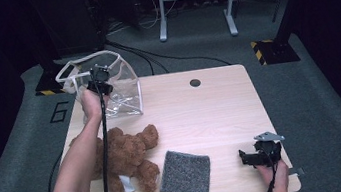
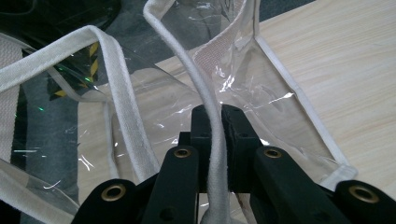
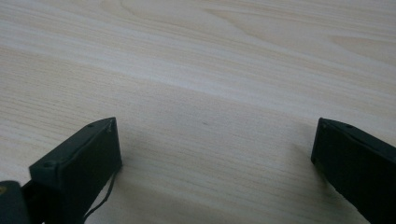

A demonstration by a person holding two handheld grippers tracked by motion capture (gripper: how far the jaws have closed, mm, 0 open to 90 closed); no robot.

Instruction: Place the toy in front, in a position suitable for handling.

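L gripper [image 2: 215, 122] pinches bag strap [image 2: 205, 100] — R gripper [image 3: 212, 149] open.

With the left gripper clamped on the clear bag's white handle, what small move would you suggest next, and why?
Probably lift the handle a little to hold the clear bag open. The left gripper is shut on that handle at the table's far left corner, while the teddy bear and grey cloth lie outside the bag. The right gripper rests open, empty, near the table's front right edge.
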